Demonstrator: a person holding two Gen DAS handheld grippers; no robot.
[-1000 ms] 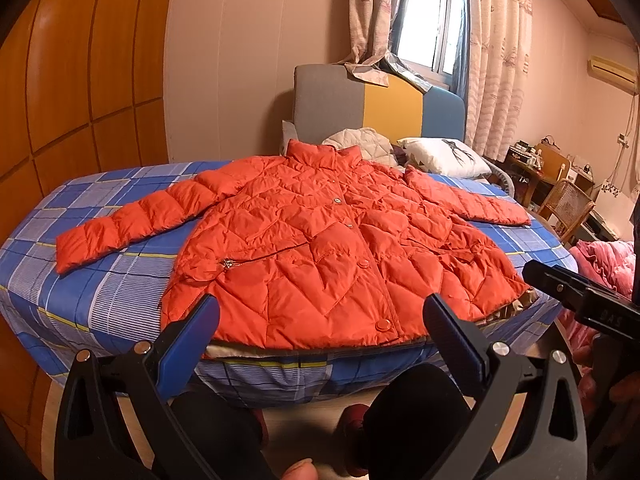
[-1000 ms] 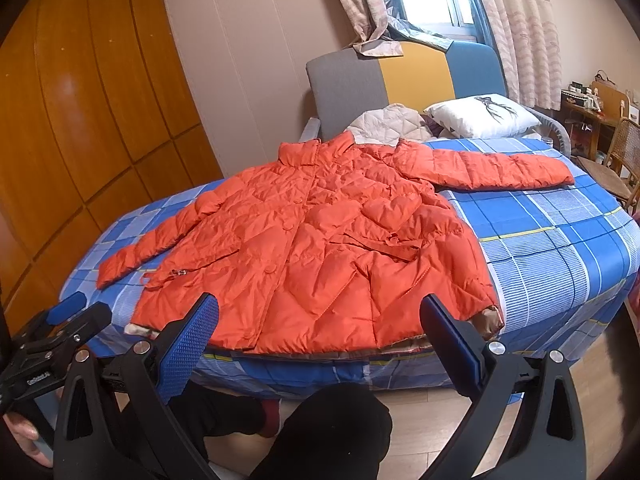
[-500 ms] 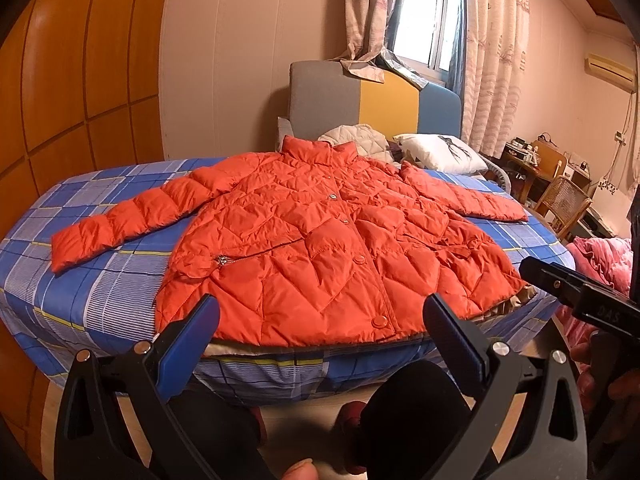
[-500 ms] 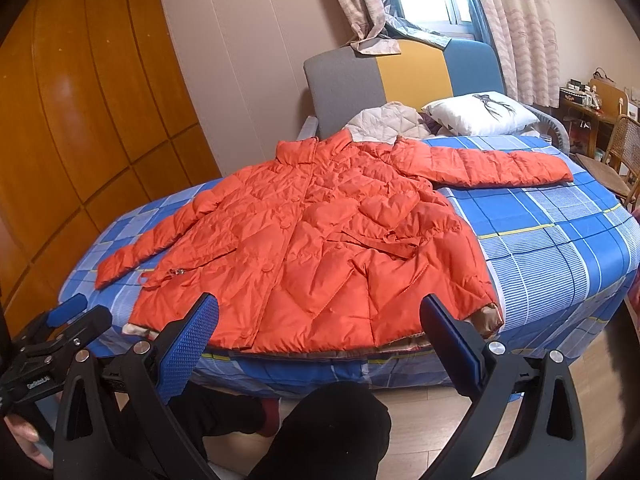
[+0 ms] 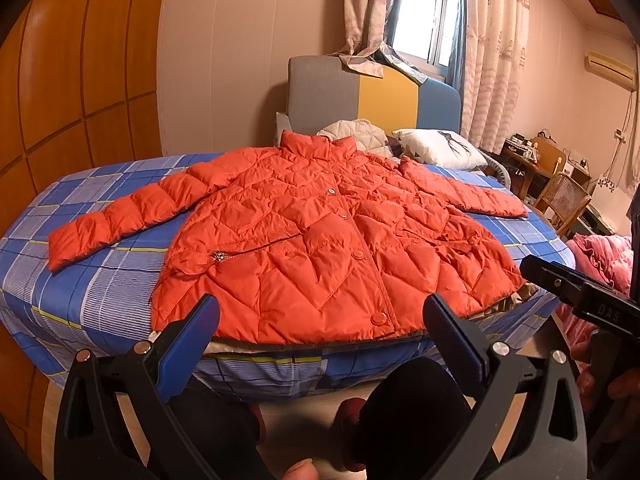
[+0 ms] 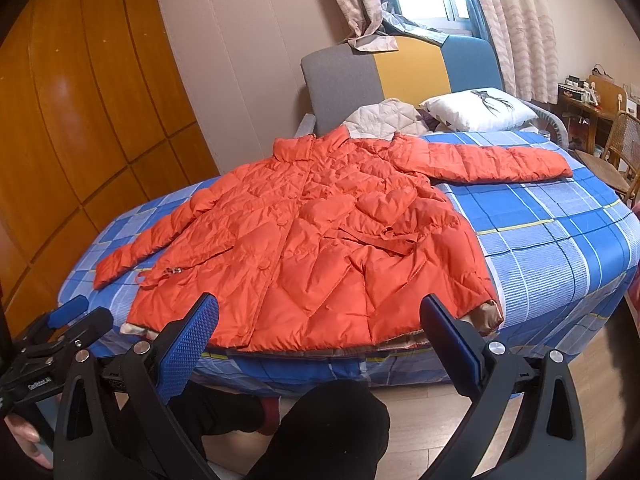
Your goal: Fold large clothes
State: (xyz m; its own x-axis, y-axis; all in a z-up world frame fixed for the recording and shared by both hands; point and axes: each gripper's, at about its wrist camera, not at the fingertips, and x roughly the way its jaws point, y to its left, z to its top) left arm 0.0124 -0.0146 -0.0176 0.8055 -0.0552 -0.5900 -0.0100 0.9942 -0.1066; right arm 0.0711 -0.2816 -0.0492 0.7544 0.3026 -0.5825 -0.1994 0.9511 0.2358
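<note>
An orange quilted puffer jacket (image 5: 320,240) (image 6: 320,248) lies flat and buttoned on the blue checked bed (image 5: 80,280) (image 6: 560,248), sleeves spread to both sides, hem at the near edge. My left gripper (image 5: 320,320) hovers open in front of the hem, touching nothing. My right gripper (image 6: 320,316) is open too, held off the hem toward the jacket's right half. Each gripper shows at the edge of the other's view: the right gripper (image 5: 580,292), the left gripper (image 6: 52,340).
A white pillow (image 6: 476,108) and a beige quilted garment (image 6: 384,118) lie at the headboard (image 5: 372,96). Wooden wardrobe panels (image 5: 72,80) stand left. A wicker chair (image 5: 564,200), a desk and pink bedding (image 5: 600,252) sit right. The person's dark-trousered knees (image 6: 332,420) are below.
Both views have shifted slightly, so the jacket sits a little lower and nearer in frame. The jacket has not moved, and both grippers stay open.
</note>
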